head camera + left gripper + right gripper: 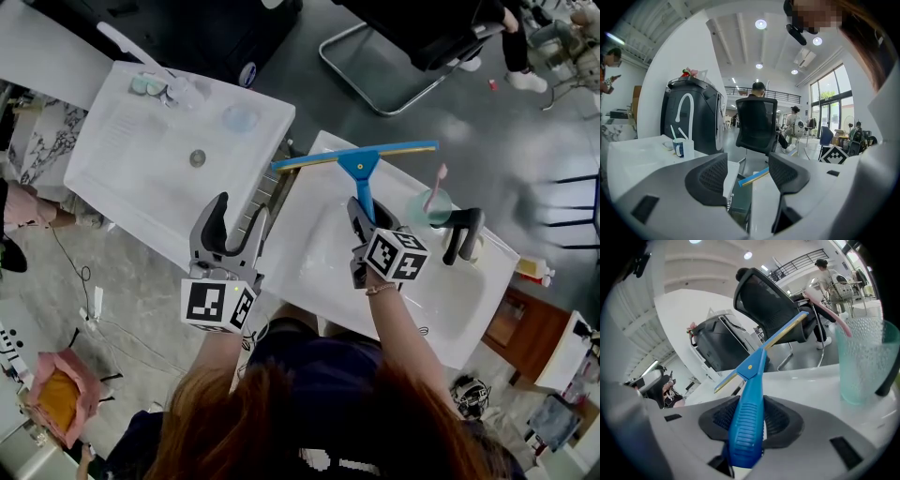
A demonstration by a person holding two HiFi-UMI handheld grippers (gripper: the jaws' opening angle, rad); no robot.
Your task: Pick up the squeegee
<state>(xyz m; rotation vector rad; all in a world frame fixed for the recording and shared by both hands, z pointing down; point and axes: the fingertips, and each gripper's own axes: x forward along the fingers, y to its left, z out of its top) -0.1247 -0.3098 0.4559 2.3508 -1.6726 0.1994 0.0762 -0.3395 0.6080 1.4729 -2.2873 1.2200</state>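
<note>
Item 1: squeegee, handle clamped in my right gripper, blade over the white sink's far edge.
Item 2: left gripper, jaws apart, empty.
Risk, as I judge it: the long blade's leverage twists the handle between the pads.

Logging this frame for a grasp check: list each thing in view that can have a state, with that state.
right claw, shut on the squeegee's handle.
squeegee, held by its blue handle, blade end pointing away from the claw.
left claw, open, nothing between its pads.
green cup, upright.
pink toothbrush, standing tilted in the green cup.
</note>
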